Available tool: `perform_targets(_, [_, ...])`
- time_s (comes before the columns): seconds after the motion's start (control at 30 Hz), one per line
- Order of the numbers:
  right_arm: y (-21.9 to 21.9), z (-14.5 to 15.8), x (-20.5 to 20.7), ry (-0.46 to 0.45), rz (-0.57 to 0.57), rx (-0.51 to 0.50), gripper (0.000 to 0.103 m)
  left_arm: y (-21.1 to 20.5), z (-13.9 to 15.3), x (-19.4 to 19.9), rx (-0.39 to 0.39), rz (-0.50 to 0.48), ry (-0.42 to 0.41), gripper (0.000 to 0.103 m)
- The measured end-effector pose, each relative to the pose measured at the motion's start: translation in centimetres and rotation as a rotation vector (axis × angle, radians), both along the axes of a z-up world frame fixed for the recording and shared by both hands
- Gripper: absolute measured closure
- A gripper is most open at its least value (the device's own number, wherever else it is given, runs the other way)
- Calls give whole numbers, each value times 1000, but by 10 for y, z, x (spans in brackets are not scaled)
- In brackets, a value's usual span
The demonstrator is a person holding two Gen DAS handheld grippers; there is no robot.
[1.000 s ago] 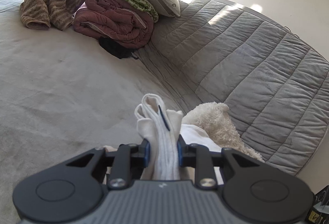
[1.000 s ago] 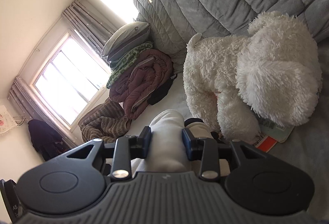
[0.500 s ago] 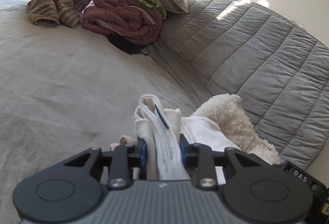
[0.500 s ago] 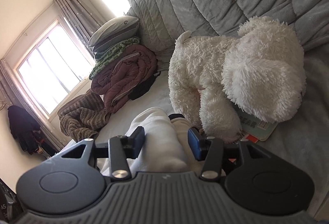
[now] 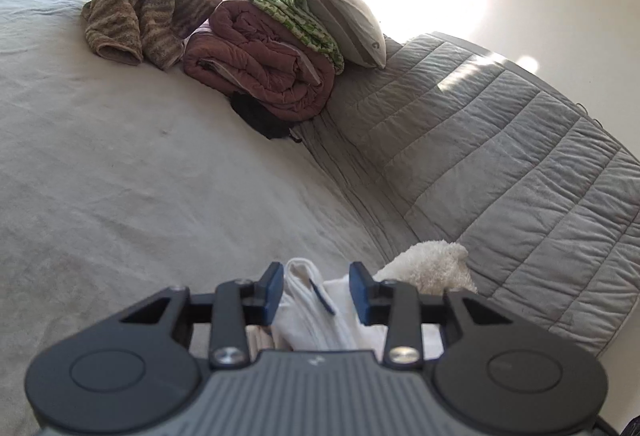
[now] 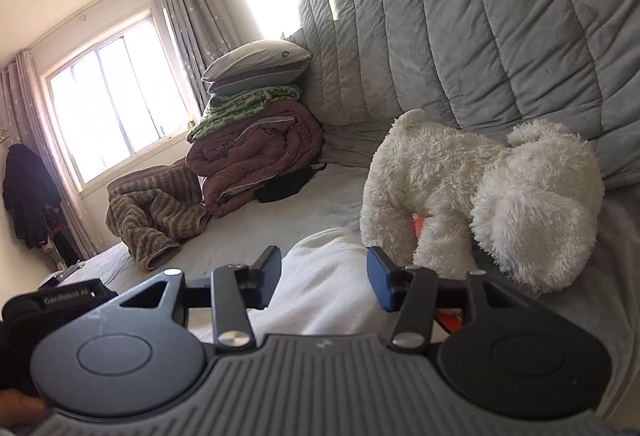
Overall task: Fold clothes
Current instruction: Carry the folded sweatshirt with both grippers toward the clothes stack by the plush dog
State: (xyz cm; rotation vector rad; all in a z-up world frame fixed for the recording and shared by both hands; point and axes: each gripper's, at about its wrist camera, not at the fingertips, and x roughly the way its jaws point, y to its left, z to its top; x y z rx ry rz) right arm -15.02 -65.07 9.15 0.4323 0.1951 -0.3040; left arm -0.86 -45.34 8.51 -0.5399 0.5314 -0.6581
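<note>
Left claw (image 5: 316,290) opening, right claw (image 6: 323,278) open, astride soft white garment (image 6: 320,300) (bunched).

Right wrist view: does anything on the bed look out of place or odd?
Yes. A fluffy white plush toy dog lies on its side against the grey quilted cover, on top of an orange-edged flat item. A black garment is stuffed under the maroon folded comforter.

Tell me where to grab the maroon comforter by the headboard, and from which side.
Judging by its pose, take the maroon comforter at its rounded folded edge that faces the open bed, coming from that side. A pillow and green blanket are stacked on top, and the headboard blocks the back.
</note>
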Motion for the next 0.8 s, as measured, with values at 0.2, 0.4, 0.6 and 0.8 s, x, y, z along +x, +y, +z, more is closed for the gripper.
perform_targets(0.2, [8,2,-2,-6,3,-27,50,-28,23,-11,45,-130,-123,68])
perform_targets(0.4, [19,-3,9,83,-19,-131,50,-49,-3,-21,202,-134,-156,71])
perform_targets(0.6, [22,-12,15,126,-8,-153,47,-54,-19,-35,326,-107,-248,71])
perform_targets(0.8, [28,-19,22,191,-5,-214,46,-56,-26,-42,357,-101,-296,71])
